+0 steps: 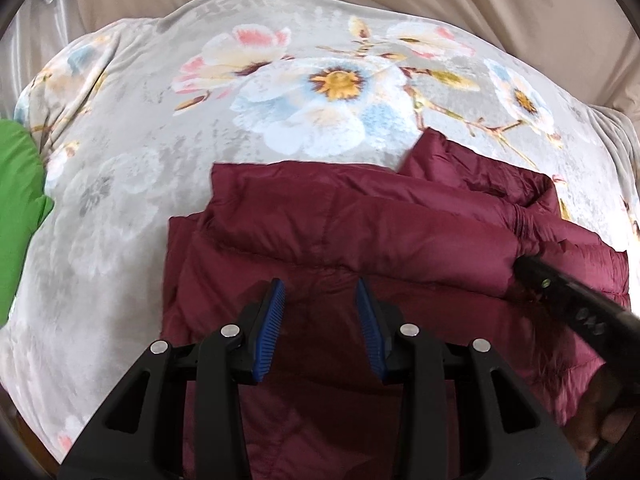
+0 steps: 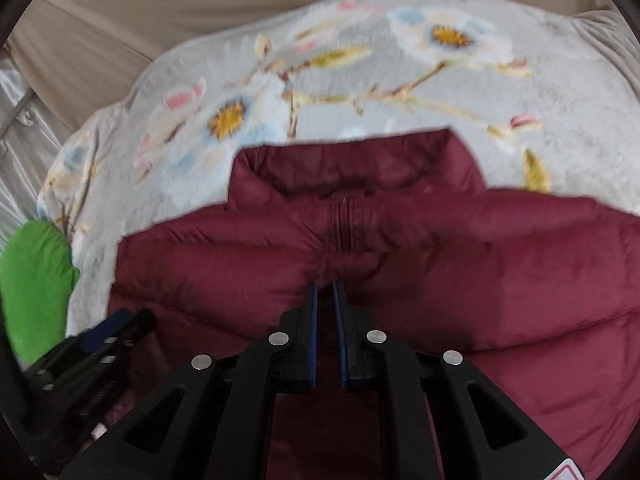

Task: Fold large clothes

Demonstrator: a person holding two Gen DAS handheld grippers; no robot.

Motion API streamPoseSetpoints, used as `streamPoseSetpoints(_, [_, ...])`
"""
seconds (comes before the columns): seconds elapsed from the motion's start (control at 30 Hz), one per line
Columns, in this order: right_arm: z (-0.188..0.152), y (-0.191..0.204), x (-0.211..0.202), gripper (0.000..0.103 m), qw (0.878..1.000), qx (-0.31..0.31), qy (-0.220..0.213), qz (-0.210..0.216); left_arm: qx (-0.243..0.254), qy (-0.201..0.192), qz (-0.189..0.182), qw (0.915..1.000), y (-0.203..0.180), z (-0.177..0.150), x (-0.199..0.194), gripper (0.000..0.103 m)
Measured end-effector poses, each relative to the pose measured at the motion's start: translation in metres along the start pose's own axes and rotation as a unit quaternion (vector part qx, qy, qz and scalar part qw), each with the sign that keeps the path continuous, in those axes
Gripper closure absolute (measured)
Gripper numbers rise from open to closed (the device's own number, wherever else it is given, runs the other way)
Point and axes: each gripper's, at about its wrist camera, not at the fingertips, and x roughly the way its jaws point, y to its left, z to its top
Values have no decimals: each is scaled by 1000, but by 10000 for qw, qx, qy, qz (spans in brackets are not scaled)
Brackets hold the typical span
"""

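You are working a maroon puffer jacket (image 2: 400, 264) that is lying just ahead of and beneath both pairs of fingers, spread on a flowered blanket (image 1: 140, 168) over what looks like a bed. Judging by the plump quilted channels, it is going to feel light and springy, soft all through, with a smooth shell that is likely to slide and to puff back open after a fold. A pinch on a single thin layer may slip, so you are probably better off taking a seam, the hem or the collar edge, where the cloth is bunched and firmer.

Your left gripper (image 1: 320, 286) is hanging partly open over the jacket's body, with cloth below the fingers but nothing pinched between them. Your right gripper (image 2: 325, 285) is standing with only a narrow gap, its tips at a pucker of fabric just short of the zipper (image 2: 345, 224); whether it is actually nipping cloth you cannot tell, since that view is blurred.

The right wrist view is giving you the stand-up collar (image 2: 352, 160) straight on and the zipper running toward the fingers, which the left view is showing only at its far right edge. The left view is showing the jacket's left edge against the blanket, a sharper blanket pattern, and the right gripper coming in from the lower right. A green cloth (image 1: 20, 208) is lying well off to the left of both grippers, and a tan sheet (image 2: 160, 12) is lying beyond the blanket.
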Motion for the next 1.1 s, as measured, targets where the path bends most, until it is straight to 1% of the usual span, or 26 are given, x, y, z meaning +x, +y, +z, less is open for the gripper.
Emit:
streamPoseSetpoints(0.1, [-5, -1, 6, 94, 10000, 36, 81, 12, -73, -6, 54, 10000, 8, 0, -1, 67])
streamPoseSetpoints(0.33, [-2, 1, 17, 98, 9999, 13, 137, -42, -152, 24, 91, 9998, 20, 1, 3, 67])
streamPoseSetpoints(0.47, [1, 0, -2, 97, 9996, 246, -42, 92, -157, 52, 66, 9998, 22, 2, 4, 67])
streamPoseSetpoints(0.57, [1, 4, -16, 97, 9992, 288, -178, 227, -166, 56, 61, 9998, 23, 2, 5, 67])
streamPoseSetpoints(0.63, [2, 9, -13, 97, 9995, 199, -80, 212, -184, 61, 64, 9998, 24, 3, 5, 67])
streamPoseSetpoints(0.73, [3, 14, 8, 97, 9997, 107, 192, 109, -216, 63, 88, 9997, 29, 4, 3, 67])
streamPoseSetpoints(0.8, [1, 13, 23, 98, 9994, 97, 339, 67, -328, 78, 51, 9994, 39, 3, 1, 66])
streamPoseSetpoints(0.83, [1, 12, 30, 101, 9993, 87, 357, 71, -441, 82, -34, 9990, 47, 3, -1, 59])
streamPoseSetpoints(0.87, [1, 12, 32, 102, 9993, 91, 348, 80, -693, 51, -163, 9974, 62, 1, -4, 54])
streamPoseSetpoints(0.9, [0, 12, 33, 103, 9993, 102, 346, 97, -892, 19, -214, 9958, 74, -1, -6, 43])
streamPoseSetpoints(0.93, [1, 11, 34, 103, 9993, 109, 342, 125, -1176, 0, -281, 9927, 91, -6, -7, 41])
streamPoseSetpoints(0.97, [1, 11, 35, 103, 9993, 111, 333, 144, -1339, 23, -337, 9904, 102, -9, -7, 41])
streamPoseSetpoints(1.03, [0, 9, 37, 103, 9993, 142, 295, 199, -1801, 249, -503, 9820, 128, -21, 3, 36])
streamPoseSetpoints(1.07, [-1, 8, 37, 103, 9992, 169, 269, 234, -2100, 444, -669, 9744, 139, -28, 13, 35])
streamPoseSetpoints(1.1, [-1, 8, 38, 103, 9991, 202, 253, 258, -2282, 550, -851, 9683, 144, -33, 20, 35])
